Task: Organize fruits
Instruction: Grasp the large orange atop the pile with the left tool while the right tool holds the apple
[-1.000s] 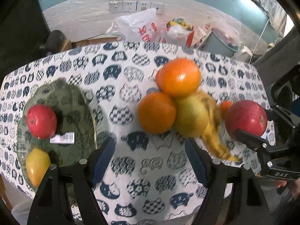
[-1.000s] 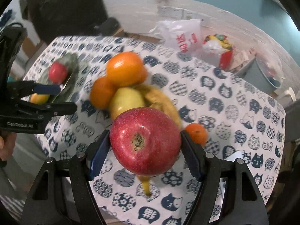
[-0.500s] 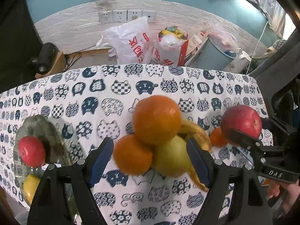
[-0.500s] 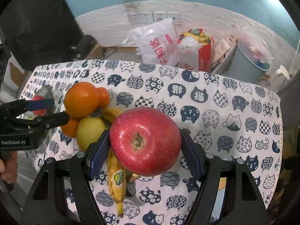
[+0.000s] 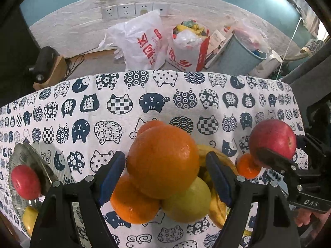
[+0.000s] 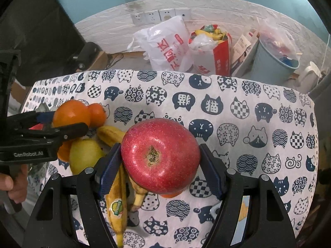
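My right gripper [image 6: 160,166] is shut on a big red apple [image 6: 160,155] and holds it above the table; the apple also shows in the left wrist view [image 5: 273,138]. My left gripper [image 5: 165,177] is open, its jaws on either side of a large orange [image 5: 163,161] on top of a fruit pile, apparently not squeezing it. Under it lie a second orange [image 5: 132,202], a yellow-green fruit [image 5: 188,202] and bananas [image 6: 115,188]. A small tangerine [image 5: 247,166] lies beside the pile. A green glass plate [image 5: 26,157] at the left holds a red apple [image 5: 24,181] and a yellow fruit [image 5: 30,217].
The table wears a white cloth with navy cat prints [image 5: 165,95]. Beyond its far edge, on the floor, stand a white plastic bag [image 5: 142,41], a red-and-white bag [image 5: 188,47] and a grey bin [image 5: 242,49]. A card or paper [image 6: 242,208] lies under the right gripper.
The left gripper has moved right and forward from the plate to the fruit pile; its jaws now flank the top orange. The right gripper still holds the red apple and has turned rightward.
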The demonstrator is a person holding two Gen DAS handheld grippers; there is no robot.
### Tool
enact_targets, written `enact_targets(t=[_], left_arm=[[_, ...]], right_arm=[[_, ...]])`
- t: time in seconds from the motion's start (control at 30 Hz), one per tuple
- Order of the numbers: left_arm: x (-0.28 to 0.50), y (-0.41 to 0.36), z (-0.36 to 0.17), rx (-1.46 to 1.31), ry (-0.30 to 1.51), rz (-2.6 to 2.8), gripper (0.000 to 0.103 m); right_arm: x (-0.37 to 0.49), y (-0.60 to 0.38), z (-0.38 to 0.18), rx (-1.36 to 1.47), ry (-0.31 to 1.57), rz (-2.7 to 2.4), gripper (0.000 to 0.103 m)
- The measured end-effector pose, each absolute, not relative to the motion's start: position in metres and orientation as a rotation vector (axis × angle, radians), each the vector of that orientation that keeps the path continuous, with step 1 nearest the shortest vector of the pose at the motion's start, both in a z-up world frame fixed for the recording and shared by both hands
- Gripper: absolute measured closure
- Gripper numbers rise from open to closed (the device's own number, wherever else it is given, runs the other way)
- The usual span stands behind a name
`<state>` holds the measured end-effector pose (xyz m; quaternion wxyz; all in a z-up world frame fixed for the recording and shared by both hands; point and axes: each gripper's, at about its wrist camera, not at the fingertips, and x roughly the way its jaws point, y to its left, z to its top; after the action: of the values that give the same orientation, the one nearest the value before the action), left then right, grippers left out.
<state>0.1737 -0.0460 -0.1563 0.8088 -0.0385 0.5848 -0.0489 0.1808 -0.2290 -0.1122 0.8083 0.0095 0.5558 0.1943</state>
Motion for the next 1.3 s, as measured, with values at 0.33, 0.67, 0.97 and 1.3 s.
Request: enact_targets(t=[0.33,0.67,0.97,1.3], left_arm=[[0.179,-0.036,-0.175,-0.139,1.275,-0.114,0.024],[0.174,-0.039,-0.172,-0.137,1.239,-0.163,0.035],[0.163,-0.026,-0.15,-0.15,1.18,-0.145,0.035],[0.137,-0.007,-0.11,-0.119,1.09,-0.115,0.035]], right_arm=[[0.191,-0.222,-0.118,0.023,1.198,0.425,0.029],[0.19,-0.214,-0.117,0.007,1.195,0.432,0.029],[0.188,-0.209,-0.105,-0.002,1.165,0.433,0.029],[0.181,-0.188,-0.077,-0.01,1.105,0.474,0.029]])
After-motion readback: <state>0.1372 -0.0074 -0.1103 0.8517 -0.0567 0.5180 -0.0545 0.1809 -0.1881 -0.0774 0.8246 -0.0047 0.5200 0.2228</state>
